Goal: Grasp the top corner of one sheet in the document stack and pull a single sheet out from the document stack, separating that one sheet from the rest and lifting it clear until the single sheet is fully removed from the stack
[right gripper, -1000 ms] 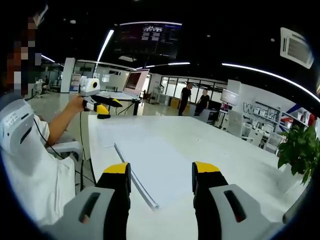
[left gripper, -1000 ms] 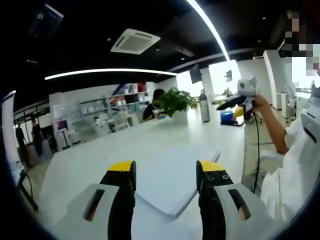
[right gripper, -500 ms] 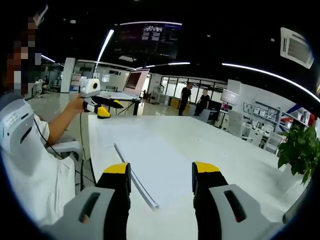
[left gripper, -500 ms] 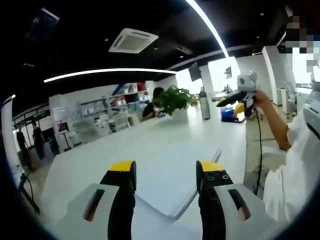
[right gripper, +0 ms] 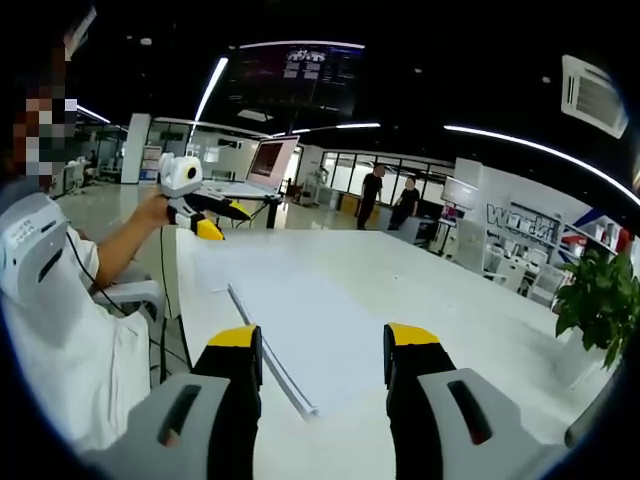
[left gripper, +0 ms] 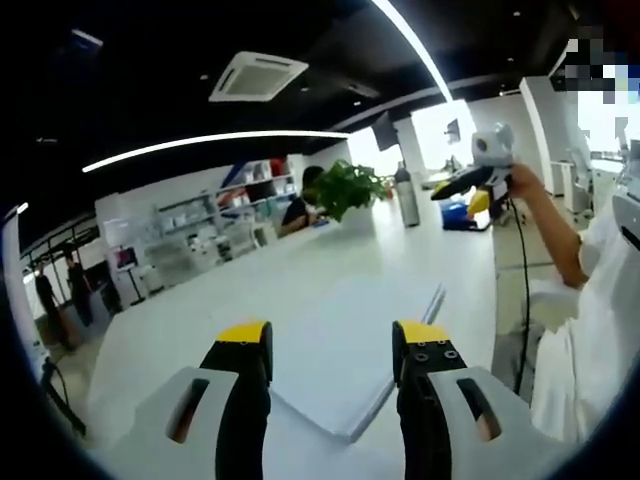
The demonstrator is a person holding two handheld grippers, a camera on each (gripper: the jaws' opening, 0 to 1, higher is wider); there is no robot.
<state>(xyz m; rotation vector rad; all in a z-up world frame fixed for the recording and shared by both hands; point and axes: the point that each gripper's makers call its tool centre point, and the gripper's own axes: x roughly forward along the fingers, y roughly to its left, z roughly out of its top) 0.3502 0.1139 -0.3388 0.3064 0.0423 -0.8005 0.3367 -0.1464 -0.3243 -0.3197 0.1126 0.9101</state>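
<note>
A white document stack lies flat on the white table, its near corner between and just beyond my left gripper's jaws. My left gripper hovers above it, open, with nothing held. My right gripper is also open and empty over the stack, whose thick edge runs along the left. Each gripper appears in the other's view, held up in the person's hand off the table's side: the right gripper and the left gripper.
A person in white clothes sits at the table's side. A potted plant and a tall bottle stand at the far end. A laptop sits beyond the table, where two people stand.
The left gripper view has shifted slightly, so the room sits a little higher in it. The stack lies as before and both grippers stay open above it.
</note>
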